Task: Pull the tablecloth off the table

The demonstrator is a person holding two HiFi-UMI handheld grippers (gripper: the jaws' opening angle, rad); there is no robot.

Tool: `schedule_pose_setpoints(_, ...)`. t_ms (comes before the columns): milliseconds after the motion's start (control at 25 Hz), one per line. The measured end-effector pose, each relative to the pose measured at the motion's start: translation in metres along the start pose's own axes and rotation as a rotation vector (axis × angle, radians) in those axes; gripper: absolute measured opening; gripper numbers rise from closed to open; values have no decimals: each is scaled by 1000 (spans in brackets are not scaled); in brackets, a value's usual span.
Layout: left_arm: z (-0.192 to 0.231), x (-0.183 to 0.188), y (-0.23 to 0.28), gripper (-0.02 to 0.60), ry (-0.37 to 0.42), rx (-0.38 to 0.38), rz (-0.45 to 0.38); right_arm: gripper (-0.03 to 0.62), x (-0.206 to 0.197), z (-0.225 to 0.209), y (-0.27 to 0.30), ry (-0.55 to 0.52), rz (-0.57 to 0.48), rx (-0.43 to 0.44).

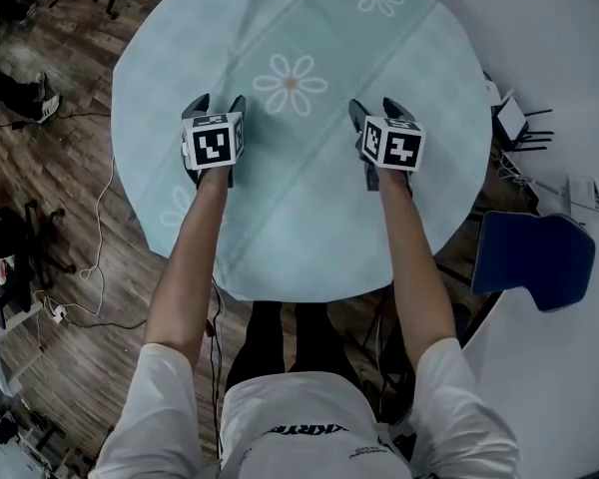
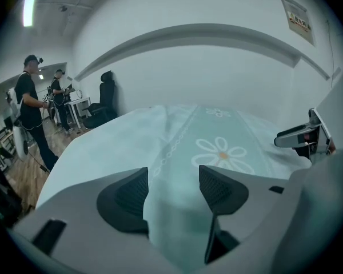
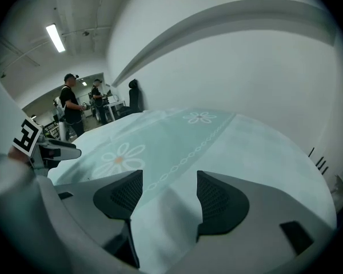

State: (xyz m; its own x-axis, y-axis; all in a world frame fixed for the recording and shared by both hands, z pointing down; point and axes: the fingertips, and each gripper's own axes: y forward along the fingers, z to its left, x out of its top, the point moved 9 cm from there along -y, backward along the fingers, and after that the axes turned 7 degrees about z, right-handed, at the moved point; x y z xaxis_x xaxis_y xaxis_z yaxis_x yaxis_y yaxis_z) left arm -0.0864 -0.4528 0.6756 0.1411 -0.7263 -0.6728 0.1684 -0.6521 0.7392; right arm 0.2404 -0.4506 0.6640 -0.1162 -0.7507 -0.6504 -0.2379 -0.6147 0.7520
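A pale teal tablecloth (image 1: 309,198) printed with white daisies (image 1: 291,84) covers a round table. Both grippers rest low on its near half, side by side. My left gripper (image 1: 218,103) stands open left of the central daisy. My right gripper (image 1: 374,108) stands open to that daisy's right. In the left gripper view the jaws (image 2: 172,181) are spread, with a soft rise of cloth (image 2: 177,221) between them and the pads clear of it. The right gripper view shows the same: spread jaws (image 3: 164,187) over a low cloth ridge (image 3: 160,216).
A blue chair (image 1: 534,257) stands right of the table, beside a white surface (image 1: 559,68). Cables (image 1: 100,218) trail over the wooden floor on the left. Two people (image 2: 31,107) stand far off by a desk, near a black office chair (image 2: 106,93).
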Motion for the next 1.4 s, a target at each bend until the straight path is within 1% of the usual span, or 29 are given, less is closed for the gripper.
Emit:
schedule_pose_setpoints(160, 5, -5, 18, 282, -28, 0, 30, 295, 0, -9, 14, -4, 39, -13)
schedule_pose_setpoints(280, 6, -4, 28, 281, -32, 0, 46, 295, -2, -12, 27, -1, 109, -35)
schedule_pose_setpoints(400, 8, -4, 33, 281, -46, 7, 97, 295, -10, -16, 35, 3, 145, -67)
schedule_pose_setpoints(480, 12, -6, 34, 281, -60, 4, 119, 290, -12, -15, 35, -11, 133, -91)
schedule_pose_setpoints(640, 16, -9, 34, 267, -73, 6, 104, 285, -12, -13, 37, -20, 118, -83)
schedule_pose_setpoints(800, 13, -9, 35, 250, -61, 12, 105, 281, -14, -18, 36, -8, 131, -97)
schedule_pose_setpoints(960, 15, -9, 33, 232, -63, 19, 98, 258, -14, -16, 34, -1, 117, -104)
schedule_pose_setpoints(1080, 17, -9, 31, 203, -66, 19, 101, 238, -14, -13, 33, -4, 120, -107)
schedule_pose_setpoints(1160, 16, -10, 30, 165, -63, 17, 105, 216, -13, -10, 34, -6, 124, -106)
schedule_pose_setpoints(1320, 12, -10, 30, 82, -65, 11, 111, 141, -15, -9, 33, -1, 126, -111)
schedule_pose_setpoints(1400, 12, -11, 29, 54, -70, 8, 111, 96, -16, -8, 32, -1, 126, -113)
